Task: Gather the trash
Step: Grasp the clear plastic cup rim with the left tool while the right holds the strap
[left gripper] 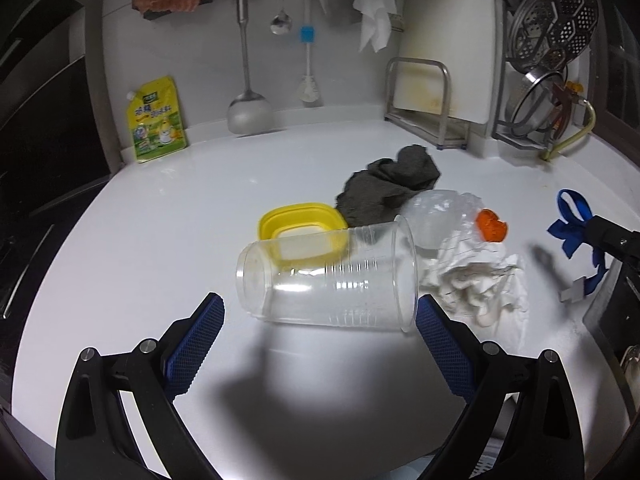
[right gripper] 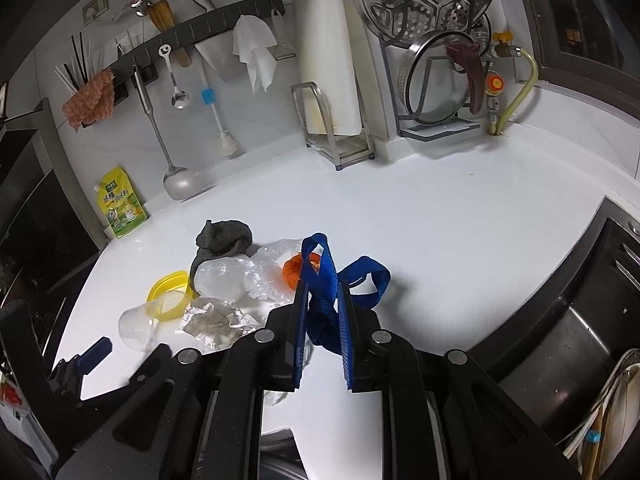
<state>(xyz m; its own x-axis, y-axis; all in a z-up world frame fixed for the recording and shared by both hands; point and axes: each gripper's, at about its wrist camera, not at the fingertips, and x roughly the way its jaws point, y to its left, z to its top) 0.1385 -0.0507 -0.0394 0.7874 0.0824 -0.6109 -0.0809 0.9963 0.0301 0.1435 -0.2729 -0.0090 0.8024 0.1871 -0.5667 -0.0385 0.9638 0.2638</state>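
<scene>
A clear plastic cup (left gripper: 332, 276) lies on its side on the white counter (left gripper: 160, 216), just ahead of my open left gripper (left gripper: 320, 308), whose blue pads flank its near side without touching. Behind it sit a yellow lid (left gripper: 302, 224), a grey rag (left gripper: 390, 184), a clear plastic bag (left gripper: 440, 212), an orange peel (left gripper: 492, 226) and crumpled white paper (left gripper: 476, 280). My right gripper (right gripper: 322, 292) is shut on a blue ribbon strap (right gripper: 320, 276), held above the counter to the right of the pile. The cup also shows in the right wrist view (right gripper: 138, 326).
A yellow pouch (left gripper: 158, 120) leans on the back wall under hanging utensils (left gripper: 246, 80). A cutting board rack (left gripper: 428, 100) and dish rack (left gripper: 548, 60) stand at the back right. A dark sink (right gripper: 560, 320) lies to the right.
</scene>
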